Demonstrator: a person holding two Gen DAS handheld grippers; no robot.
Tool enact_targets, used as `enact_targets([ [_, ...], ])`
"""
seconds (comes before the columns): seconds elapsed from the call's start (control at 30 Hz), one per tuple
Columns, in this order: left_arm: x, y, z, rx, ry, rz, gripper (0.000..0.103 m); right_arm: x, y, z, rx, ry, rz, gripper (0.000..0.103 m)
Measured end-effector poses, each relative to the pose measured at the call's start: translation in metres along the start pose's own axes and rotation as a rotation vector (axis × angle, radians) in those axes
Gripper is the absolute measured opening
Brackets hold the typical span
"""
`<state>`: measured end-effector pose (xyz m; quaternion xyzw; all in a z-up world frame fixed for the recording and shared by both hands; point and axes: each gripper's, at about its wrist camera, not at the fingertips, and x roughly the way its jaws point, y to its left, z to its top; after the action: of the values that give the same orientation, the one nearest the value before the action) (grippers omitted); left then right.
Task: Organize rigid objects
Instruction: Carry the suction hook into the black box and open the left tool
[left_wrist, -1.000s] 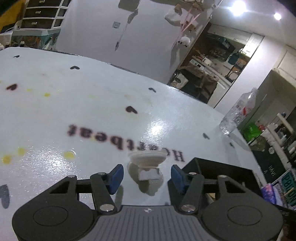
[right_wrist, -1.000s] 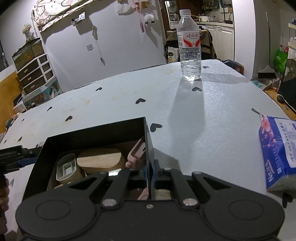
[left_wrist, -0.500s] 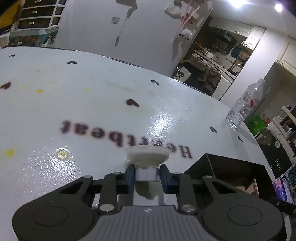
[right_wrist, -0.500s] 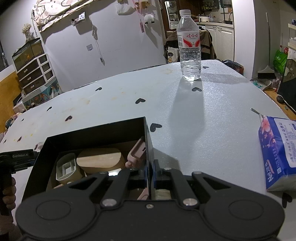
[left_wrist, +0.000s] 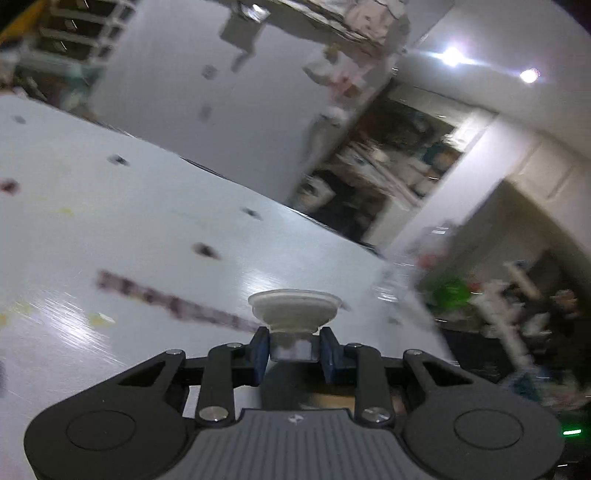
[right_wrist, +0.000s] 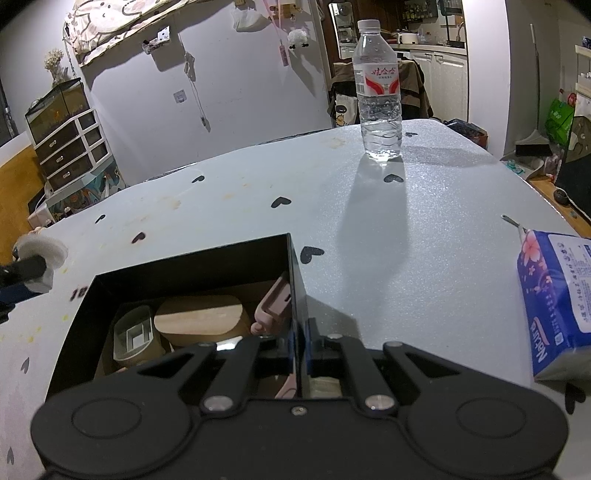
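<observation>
White plastic suction hook (left_wrist: 292, 314) sat clamped in the left gripper (left_wrist: 294, 350), bound for the black box (right_wrist: 184, 258), whose wall the right gripper (right_wrist: 301, 356) pinched steady

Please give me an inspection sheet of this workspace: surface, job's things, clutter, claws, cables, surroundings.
Surface: pale table with black heart marks and yellowish stains.
Job's things: black box holding a wooden block, a white holder and a pink item; white suction hook off the table.
Clutter: water bottle upright; tissue pack at the table's right edge.
Claws: left claw shut on the hook; right claw shut on the box wall.
Cables: nothing seen on the table.
Surroundings: drawers, kitchen behind.
</observation>
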<state>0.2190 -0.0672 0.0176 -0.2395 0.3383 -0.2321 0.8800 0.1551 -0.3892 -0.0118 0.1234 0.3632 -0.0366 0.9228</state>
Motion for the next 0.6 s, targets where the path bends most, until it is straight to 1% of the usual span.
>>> enact_targets([
  [0.07, 0.005, -0.017, -0.002, 0.003, 0.072, -0.062, 0.030, 0.000, 0.000, 0.000, 0.002, 0.000, 0.002, 0.006],
  [0.13, 0.013, -0.034, -0.009, 0.036, 0.129, -0.085, 0.030, 0.000, 0.000, 0.000, 0.003, -0.001, 0.003, 0.006],
  [0.23, 0.031, -0.053, -0.022, 0.054, 0.217, -0.100, 0.030, 0.000, 0.000, 0.000, 0.004, -0.003, 0.007, 0.006],
  [0.3, 0.046, -0.060, -0.029, 0.054, 0.263, -0.082, 0.030, 0.000, -0.001, 0.000, 0.005, -0.004, 0.012, 0.007],
  [0.37, 0.057, -0.063, -0.034, 0.050, 0.283, -0.061, 0.030, 0.000, -0.002, 0.000, 0.007, -0.005, 0.018, 0.007],
  [0.47, 0.070, -0.061, -0.038, 0.018, 0.294, -0.026, 0.030, 0.000, -0.003, -0.001, 0.003, -0.008, 0.022, 0.007],
  [0.6, 0.076, -0.058, -0.041, -0.008, 0.294, 0.002, 0.030, 0.000, -0.004, -0.001, 0.001, -0.010, 0.030, 0.007],
])
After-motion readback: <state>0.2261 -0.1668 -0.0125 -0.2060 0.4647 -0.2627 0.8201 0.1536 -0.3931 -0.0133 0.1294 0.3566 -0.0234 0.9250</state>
